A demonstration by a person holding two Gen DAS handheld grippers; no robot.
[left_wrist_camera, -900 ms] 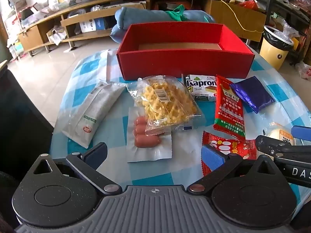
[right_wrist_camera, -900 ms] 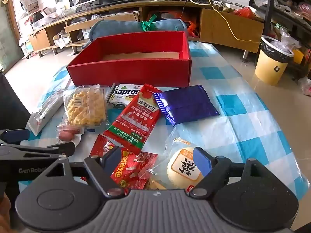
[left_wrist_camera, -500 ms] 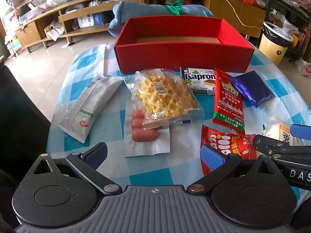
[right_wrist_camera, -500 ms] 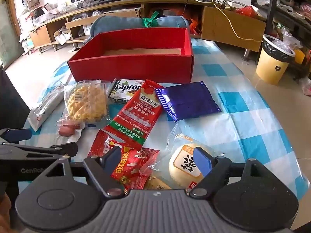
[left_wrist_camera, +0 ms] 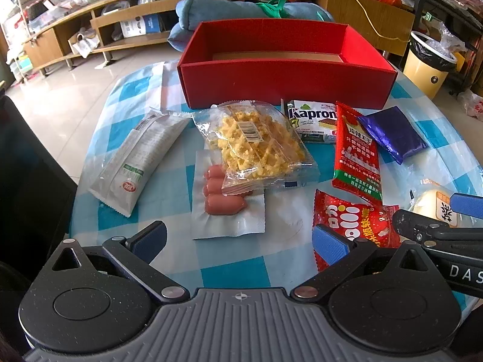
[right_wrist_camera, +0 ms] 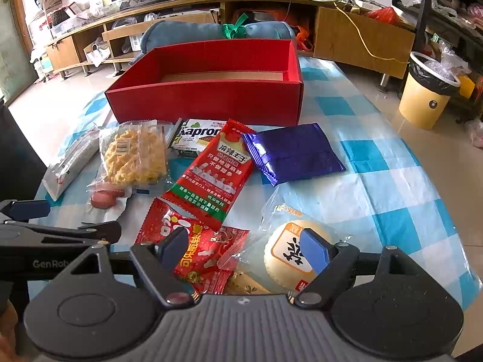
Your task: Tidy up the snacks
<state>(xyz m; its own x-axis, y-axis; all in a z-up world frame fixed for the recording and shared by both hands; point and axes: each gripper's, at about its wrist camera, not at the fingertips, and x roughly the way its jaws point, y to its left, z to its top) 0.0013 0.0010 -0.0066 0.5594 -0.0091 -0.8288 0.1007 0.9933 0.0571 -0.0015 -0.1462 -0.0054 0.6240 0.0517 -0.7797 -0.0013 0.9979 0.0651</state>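
An empty red box point(left_wrist_camera: 283, 81) point(right_wrist_camera: 208, 99) stands at the far side of the table. In front of it lie a white pouch point(left_wrist_camera: 139, 158), a waffle bag point(left_wrist_camera: 256, 144) over a sausage pack point(left_wrist_camera: 225, 202), a Kapron box point(left_wrist_camera: 312, 119), a long red packet point(left_wrist_camera: 356, 154) point(right_wrist_camera: 211, 175), a purple packet point(left_wrist_camera: 392, 134) point(right_wrist_camera: 294, 152), a red crinkled bag point(left_wrist_camera: 350, 220) point(right_wrist_camera: 193, 241) and a round bun point(right_wrist_camera: 286, 253). My left gripper point(left_wrist_camera: 238, 239) is open and empty near the sausages. My right gripper point(right_wrist_camera: 244, 249) is open and empty, low over the red bag and bun.
The table has a blue-and-white checked cloth point(right_wrist_camera: 392, 187). A blue cushion point(left_wrist_camera: 241, 9) lies behind the box. A yellow bin point(right_wrist_camera: 428, 99) stands on the floor at the right. Wooden shelves point(left_wrist_camera: 90, 30) line the far wall.
Both grippers have moved forward and lower toward the snacks. Both stay open. No snack has moved.
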